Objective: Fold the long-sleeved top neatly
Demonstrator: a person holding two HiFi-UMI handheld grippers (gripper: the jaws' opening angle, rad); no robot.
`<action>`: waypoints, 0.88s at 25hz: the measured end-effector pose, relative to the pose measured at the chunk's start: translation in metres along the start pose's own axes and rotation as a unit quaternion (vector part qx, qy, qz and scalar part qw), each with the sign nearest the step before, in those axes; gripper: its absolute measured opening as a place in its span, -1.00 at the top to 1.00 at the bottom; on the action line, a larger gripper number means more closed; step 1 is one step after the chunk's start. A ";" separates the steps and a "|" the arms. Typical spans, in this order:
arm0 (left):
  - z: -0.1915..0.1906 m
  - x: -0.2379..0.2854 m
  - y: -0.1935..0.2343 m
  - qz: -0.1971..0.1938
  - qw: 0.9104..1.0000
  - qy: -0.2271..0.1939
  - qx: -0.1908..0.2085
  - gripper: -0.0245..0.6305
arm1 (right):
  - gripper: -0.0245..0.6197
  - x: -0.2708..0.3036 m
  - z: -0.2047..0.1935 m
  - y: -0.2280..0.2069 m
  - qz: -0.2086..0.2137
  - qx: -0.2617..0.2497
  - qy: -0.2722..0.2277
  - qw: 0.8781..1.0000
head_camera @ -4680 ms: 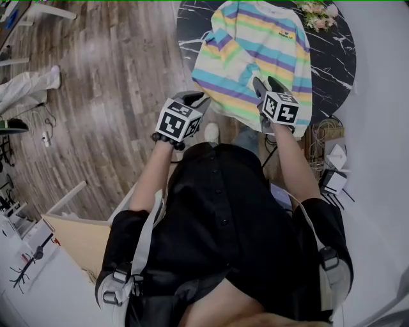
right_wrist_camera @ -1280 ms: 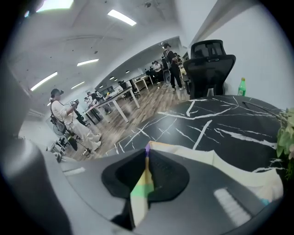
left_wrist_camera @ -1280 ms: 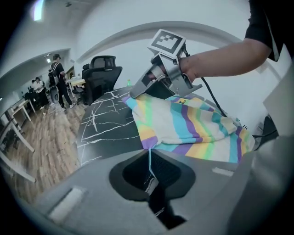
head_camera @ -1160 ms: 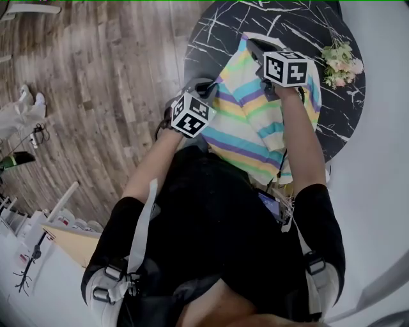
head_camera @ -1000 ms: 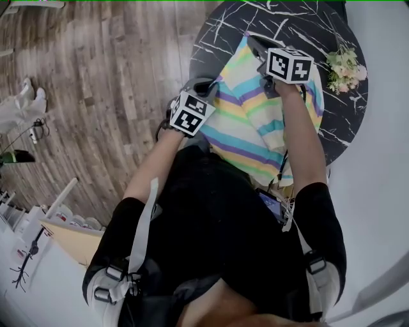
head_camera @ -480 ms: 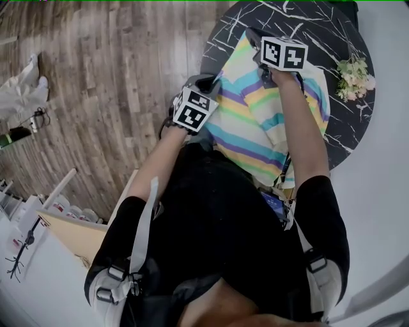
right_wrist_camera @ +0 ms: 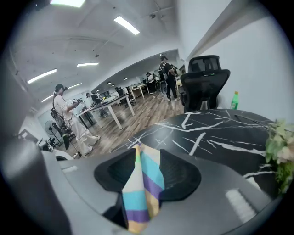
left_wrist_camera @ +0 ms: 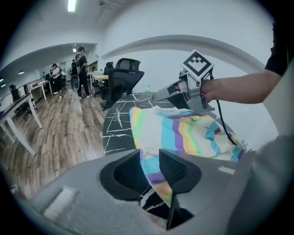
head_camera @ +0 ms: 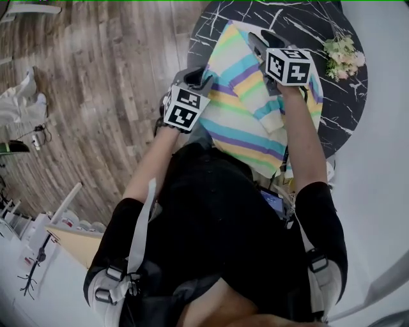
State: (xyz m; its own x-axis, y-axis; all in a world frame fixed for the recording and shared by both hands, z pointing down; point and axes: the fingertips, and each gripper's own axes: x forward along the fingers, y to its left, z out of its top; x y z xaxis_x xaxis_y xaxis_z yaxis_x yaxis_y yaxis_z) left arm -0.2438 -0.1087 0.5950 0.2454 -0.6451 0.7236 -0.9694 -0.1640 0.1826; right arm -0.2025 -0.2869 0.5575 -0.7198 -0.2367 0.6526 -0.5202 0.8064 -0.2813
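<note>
The pastel-striped long-sleeved top (head_camera: 249, 108) lies folded lengthwise on the round black marble table (head_camera: 217, 19), its near end hanging over the table edge. My left gripper (head_camera: 197, 76) is at the top's left edge. In the left gripper view its jaws (left_wrist_camera: 149, 158) have just been opening, and a striped fold (left_wrist_camera: 154, 167) still runs loosely between the parted pads. My right gripper (head_camera: 262, 39) is over the far end. Its jaws (right_wrist_camera: 148, 158) have also just been opening, with a strip of the top (right_wrist_camera: 142, 193) slack between them.
A bunch of pale flowers (head_camera: 342, 51) lies at the table's right rim. A black office chair (right_wrist_camera: 206, 75) and a green bottle (right_wrist_camera: 234, 100) stand beyond the table. People stand at desks far across the wooden floor (head_camera: 96, 96).
Since the oldest frame the flat top has been folded over lengthwise. In the last half second my right gripper has drawn back a little toward me; the left has stayed at the top's edge.
</note>
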 end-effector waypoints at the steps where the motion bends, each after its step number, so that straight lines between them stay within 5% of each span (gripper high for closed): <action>1: 0.004 0.002 -0.008 -0.006 1.000 -0.002 0.010 0.51 | 0.40 -0.014 -0.007 -0.008 -0.010 0.004 -0.003 1.000; 15: 0.006 0.025 -0.185 -0.097 0.989 0.027 0.113 0.52 | 0.41 -0.211 -0.146 -0.092 -0.116 0.043 -0.002 0.992; 22: -0.003 0.044 -0.292 -0.148 0.976 0.040 0.153 0.52 | 0.41 -0.318 -0.247 -0.132 -0.163 0.127 0.001 0.978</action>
State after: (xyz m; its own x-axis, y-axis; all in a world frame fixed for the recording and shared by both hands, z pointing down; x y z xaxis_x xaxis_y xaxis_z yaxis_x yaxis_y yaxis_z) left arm 0.0499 -0.0870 0.5753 0.5016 -0.4768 0.7218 -0.8076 -0.5572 0.1931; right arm 0.2082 -0.1844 0.5609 -0.4955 -0.4585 0.7377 -0.8201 0.5267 -0.2236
